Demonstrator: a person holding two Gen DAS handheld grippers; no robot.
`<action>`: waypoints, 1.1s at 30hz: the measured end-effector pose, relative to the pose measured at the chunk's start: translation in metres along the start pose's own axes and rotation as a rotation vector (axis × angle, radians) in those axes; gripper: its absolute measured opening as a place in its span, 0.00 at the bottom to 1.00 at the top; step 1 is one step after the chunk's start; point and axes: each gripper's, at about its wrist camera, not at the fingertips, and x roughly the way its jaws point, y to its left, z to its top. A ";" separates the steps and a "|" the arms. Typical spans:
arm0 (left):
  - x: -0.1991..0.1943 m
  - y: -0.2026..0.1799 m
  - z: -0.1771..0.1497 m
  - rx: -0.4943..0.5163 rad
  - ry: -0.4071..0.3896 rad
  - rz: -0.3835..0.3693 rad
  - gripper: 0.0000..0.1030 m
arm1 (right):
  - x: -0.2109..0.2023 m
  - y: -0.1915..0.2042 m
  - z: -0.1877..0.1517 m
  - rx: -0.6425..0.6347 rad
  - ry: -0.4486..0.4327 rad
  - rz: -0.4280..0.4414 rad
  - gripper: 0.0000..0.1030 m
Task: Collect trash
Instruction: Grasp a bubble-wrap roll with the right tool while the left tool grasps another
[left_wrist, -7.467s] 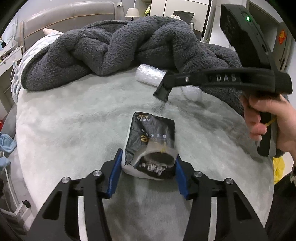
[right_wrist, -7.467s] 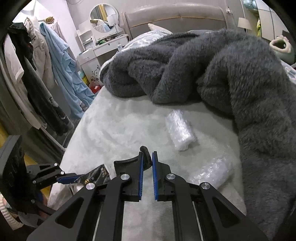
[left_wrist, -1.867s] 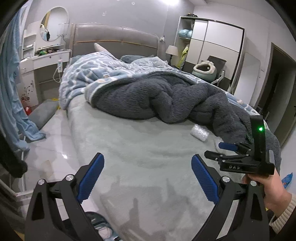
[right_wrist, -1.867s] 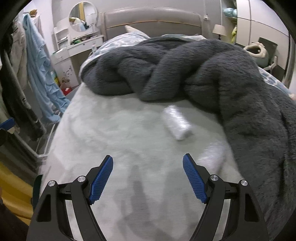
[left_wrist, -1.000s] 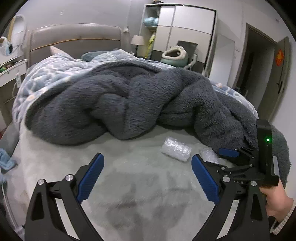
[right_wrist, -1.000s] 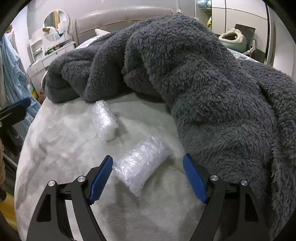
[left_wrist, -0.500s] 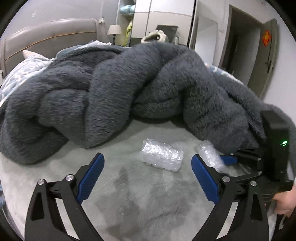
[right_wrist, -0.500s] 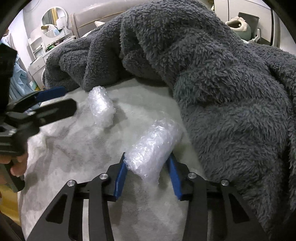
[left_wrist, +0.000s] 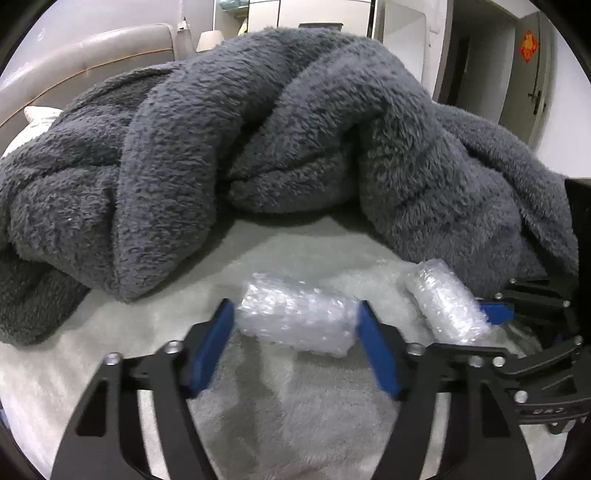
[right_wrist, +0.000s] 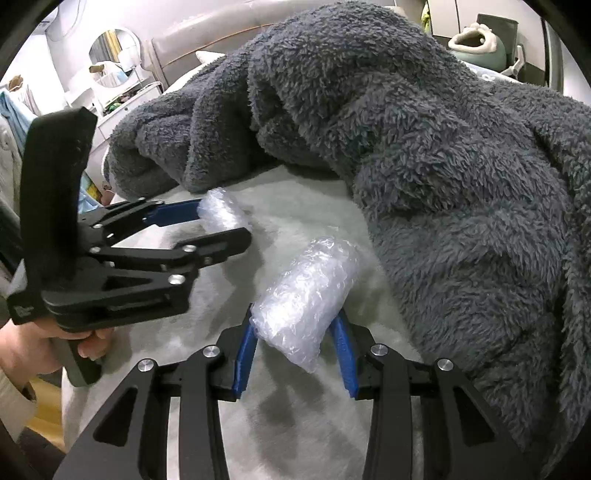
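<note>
Two rolls of clear bubble wrap lie on the pale fleece bed sheet (left_wrist: 295, 413). My left gripper (left_wrist: 294, 308) straddles the nearer roll (left_wrist: 295, 321) lengthwise. Its jaws are closing, and the blue pads touch both ends of the roll. The right wrist view shows this left gripper (right_wrist: 223, 223) from the side, with that roll (right_wrist: 221, 214) between its fingers. My right gripper (right_wrist: 295, 314) is shut on the second roll (right_wrist: 306, 295), which sticks out forward beyond its pads. In the left wrist view this second roll (left_wrist: 447, 306) and the right gripper (left_wrist: 493, 306) sit at the right.
A thick dark grey fleece blanket (left_wrist: 258, 129) is heaped just behind and to the right of both rolls. A hand (right_wrist: 44, 343) holds the left gripper's handle. A padded headboard (left_wrist: 92, 62), a wardrobe and a doorway stand further back.
My left gripper has come down and forward over the nearer roll, and its jaws have narrowed from wide open onto the roll's ends. My right gripper closed on the second roll and still holds it.
</note>
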 end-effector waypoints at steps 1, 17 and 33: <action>0.002 -0.001 0.000 0.006 0.001 0.007 0.63 | -0.002 0.000 -0.001 -0.003 0.002 0.007 0.38; -0.067 -0.010 -0.021 -0.090 -0.016 0.132 0.61 | -0.053 0.019 -0.012 -0.081 -0.006 0.101 0.38; -0.160 -0.028 -0.078 -0.193 -0.057 0.220 0.61 | -0.080 0.064 -0.023 -0.177 -0.003 0.182 0.38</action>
